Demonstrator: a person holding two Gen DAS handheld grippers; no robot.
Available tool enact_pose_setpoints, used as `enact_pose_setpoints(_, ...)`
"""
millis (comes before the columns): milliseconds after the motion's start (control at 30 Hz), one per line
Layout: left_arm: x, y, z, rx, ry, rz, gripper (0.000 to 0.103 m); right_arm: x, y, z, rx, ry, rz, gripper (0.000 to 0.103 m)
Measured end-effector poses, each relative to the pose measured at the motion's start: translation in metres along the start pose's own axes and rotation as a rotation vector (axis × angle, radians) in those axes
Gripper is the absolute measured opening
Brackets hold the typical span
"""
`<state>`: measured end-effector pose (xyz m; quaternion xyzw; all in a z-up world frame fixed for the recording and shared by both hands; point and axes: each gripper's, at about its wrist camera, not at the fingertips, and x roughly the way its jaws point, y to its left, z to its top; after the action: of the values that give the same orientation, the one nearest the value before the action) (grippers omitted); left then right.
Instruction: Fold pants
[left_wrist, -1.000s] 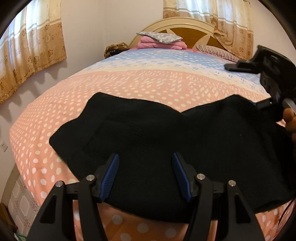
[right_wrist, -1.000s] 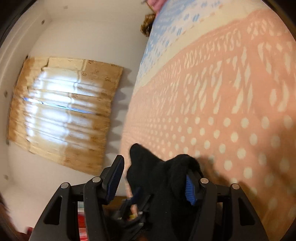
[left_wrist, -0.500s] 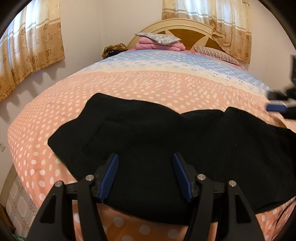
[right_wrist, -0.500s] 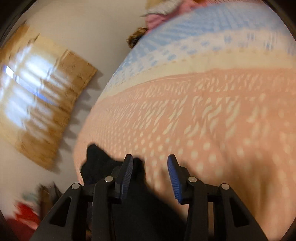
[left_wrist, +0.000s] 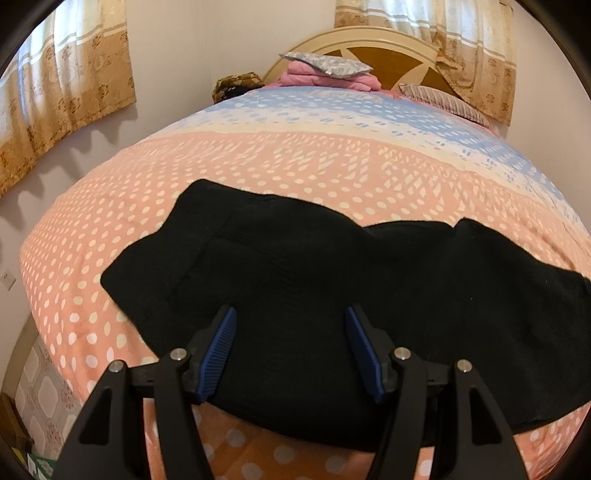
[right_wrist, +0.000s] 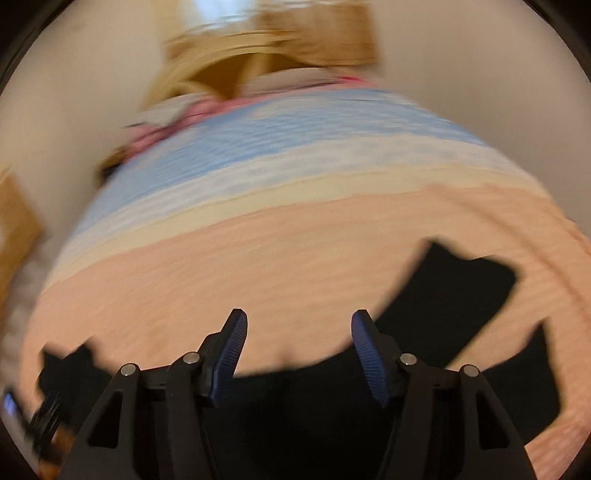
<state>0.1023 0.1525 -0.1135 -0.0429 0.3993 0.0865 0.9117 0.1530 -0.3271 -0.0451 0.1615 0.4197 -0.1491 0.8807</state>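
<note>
Black pants (left_wrist: 332, 277) lie spread across the near part of the bed (left_wrist: 295, 166), part of them doubled over on the left. My left gripper (left_wrist: 291, 347) hovers over their near edge, open, and its blue pads grip nothing. The right wrist view is blurred by motion. There my right gripper (right_wrist: 299, 350) stands over the pants' edge (right_wrist: 443, 306) with its jaws opening. Only the pink sheet shows between its fingers. The right gripper is out of the left wrist view.
A wooden headboard (left_wrist: 369, 62) stands at the far end. In front of it are folded pink cloth (left_wrist: 325, 75), a grey pillow (left_wrist: 325, 62) and a striped pillow (left_wrist: 443, 101). Curtains (left_wrist: 62, 85) hang on the left wall. Tiled floor (left_wrist: 33, 398) shows past the bed's left edge.
The right gripper let go of the black fabric it held, swung away to the right out of the left wrist view, and now faces the headboard. The left gripper stayed put.
</note>
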Motion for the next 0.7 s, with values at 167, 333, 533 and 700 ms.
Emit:
enact_pose_setpoints(167,-0.013,0.000,0.005,-0.037,0.023,-0.074,0.064,0.070,-0.038,0.023,0.051,0.202,-0.171,0.060)
enact_pose_setpoints(333,-0.026,-0.027,0.009,0.014,0.010,-0.152,0.064,0.079,-0.032,0.019,-0.008,0.197,-0.265,0.053)
enact_pose_setpoints(533,-0.039,-0.084,0.009,0.174,-0.012,-0.267,0.064,0.043,-0.076,0.015,0.159,0.170,-0.152,0.006)
enact_pose_setpoints(700,-0.040,-0.114,0.004,0.281,0.009,-0.317,0.064,-0.048,-0.103,-0.030,0.294,-0.058,0.027,0.006)
